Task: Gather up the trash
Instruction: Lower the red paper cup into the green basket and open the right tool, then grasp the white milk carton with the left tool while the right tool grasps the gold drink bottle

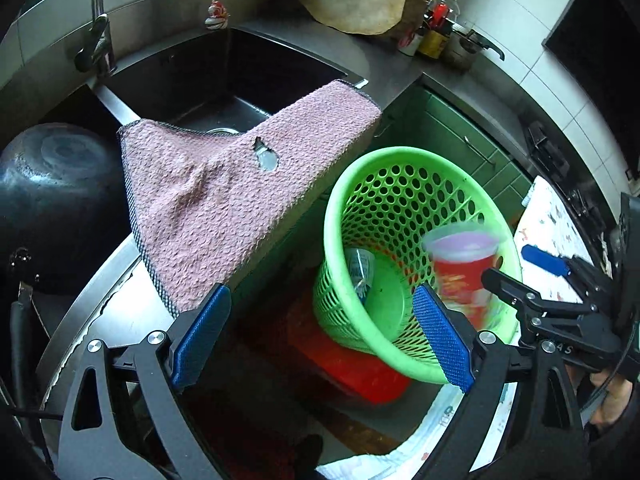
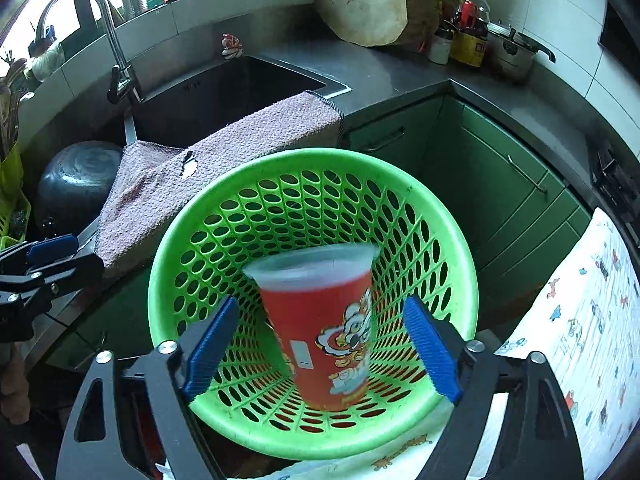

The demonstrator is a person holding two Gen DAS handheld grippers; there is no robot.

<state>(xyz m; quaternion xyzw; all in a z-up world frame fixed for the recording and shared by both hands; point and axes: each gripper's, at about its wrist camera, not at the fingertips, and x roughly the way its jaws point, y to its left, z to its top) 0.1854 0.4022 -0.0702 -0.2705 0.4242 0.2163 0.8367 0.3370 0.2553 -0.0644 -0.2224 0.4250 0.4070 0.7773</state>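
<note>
A red paper cup [image 2: 326, 326] with a clear lid is blurred in mid-air inside the mouth of the green perforated basket [image 2: 312, 184]; it touches neither finger. My right gripper [image 2: 320, 348] is open just above the basket's near rim, the cup between its blue pads. In the left wrist view the same cup [image 1: 464, 272] shows blurred at the basket's [image 1: 400, 168] right side, beside my right gripper's finger. A crumpled clear wrapper [image 1: 360, 272] lies in the basket. My left gripper [image 1: 320, 344] is open and empty, left of the basket.
A pink cloth [image 1: 224, 204] hangs over the sink [image 1: 224, 76] edge. A black wok [image 1: 56, 200] lies left. The basket stands on a red stool [image 1: 360, 372]. Green cabinets [image 2: 500, 184], a patterned cloth [image 2: 580, 320], bottles [image 2: 468, 28] and a chopping block [image 2: 360, 4] lie behind.
</note>
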